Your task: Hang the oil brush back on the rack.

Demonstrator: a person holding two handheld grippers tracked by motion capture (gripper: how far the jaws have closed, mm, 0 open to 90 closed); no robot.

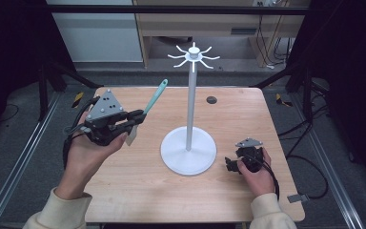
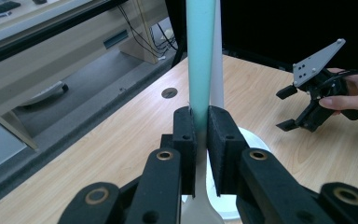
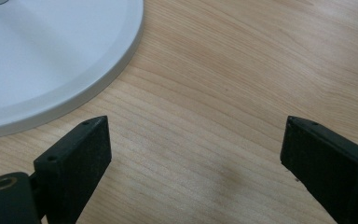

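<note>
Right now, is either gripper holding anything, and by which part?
The left gripper is shut on a teal-handled utensil, clamped low on the handle, where teal turns white near its head. The right gripper stands open over the table, holding nothing.

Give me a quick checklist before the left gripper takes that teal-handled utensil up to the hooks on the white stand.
1. Grip: left gripper fingers closed on the teal-handled utensil, clamped near where the handle meets the pale head: ok.
2. Utensil lifted off the table: ok.
3. Hanging hole at the handle tip: cannot tell, too small in the high view.
4. Hooks atop the white stand bare: ok.
5. Stand base flat on the table: ok.
6. Right gripper open, resting beside the base, apart from the pole: ok.
</note>
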